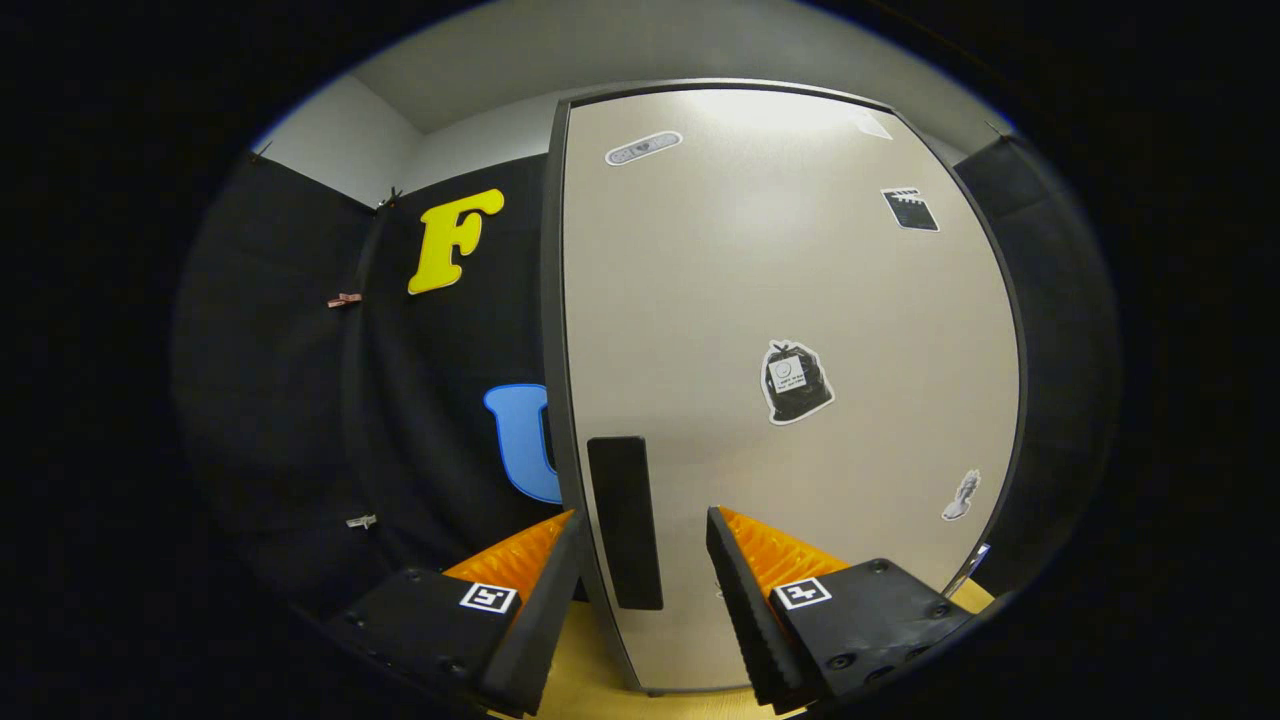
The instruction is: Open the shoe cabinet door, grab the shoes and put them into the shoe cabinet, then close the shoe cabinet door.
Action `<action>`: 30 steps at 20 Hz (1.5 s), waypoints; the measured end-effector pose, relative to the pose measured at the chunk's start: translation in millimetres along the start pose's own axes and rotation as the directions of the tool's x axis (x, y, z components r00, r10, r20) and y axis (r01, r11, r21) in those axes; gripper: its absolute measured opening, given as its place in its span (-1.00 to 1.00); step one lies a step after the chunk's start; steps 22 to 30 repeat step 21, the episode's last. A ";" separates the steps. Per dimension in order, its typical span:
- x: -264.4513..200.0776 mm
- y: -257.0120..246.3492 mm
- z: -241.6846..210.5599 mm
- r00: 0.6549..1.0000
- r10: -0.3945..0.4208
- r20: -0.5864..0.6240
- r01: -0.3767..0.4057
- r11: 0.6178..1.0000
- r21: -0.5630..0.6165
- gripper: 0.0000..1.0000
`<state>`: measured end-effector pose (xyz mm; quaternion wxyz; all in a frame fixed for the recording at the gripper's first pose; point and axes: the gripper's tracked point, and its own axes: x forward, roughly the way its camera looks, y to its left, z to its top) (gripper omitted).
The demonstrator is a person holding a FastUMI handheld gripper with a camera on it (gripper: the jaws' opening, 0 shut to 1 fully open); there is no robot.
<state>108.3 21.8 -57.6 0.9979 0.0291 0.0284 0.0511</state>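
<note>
Booth bits, non-task only.
Black cloth wall (pixel 300 400) hangs behind, w/ small clips pinned on it: a pinkish one (pixel 344 299) higher up, a pale one (pixel 361 521) lower, both well apart. Grey room wall (pixel 340 135) and ceiling (pixel 600 45) show above the cloth. Light wood floor (pixel 590 680) at the bottom. More black cloth (pixel 1060 350) on the far side.

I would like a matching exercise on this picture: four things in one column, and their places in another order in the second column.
1. tall beige cabinet door
2. black rectangular door handle
3. bin-bag sticker
4. gripper

a. open, its fingers either side of the handle
b. middle of the door
c. near the door's edge, between the fingers
d. upright before the black cloth wall

Pairs: 1-d, 2-c, 3-b, 4-a
</note>
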 end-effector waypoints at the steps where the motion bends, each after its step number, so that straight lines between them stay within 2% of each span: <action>1: -5.3 -0.4 2.8 1.000 0.002 0.003 -0.002 1.000 -0.002 0.55; 11: -76.7 -9.2 34.1 0.999 0.014 0.036 -0.013 1.000 -0.014 0.55; 19: -121.3 -29.1 47.2 0.999 -0.017 0.045 0.019 0.999 -0.033 0.56; 30: -128.8 -34.6 49.0 0.999 -0.025 0.045 0.027 0.999 -0.033 0.56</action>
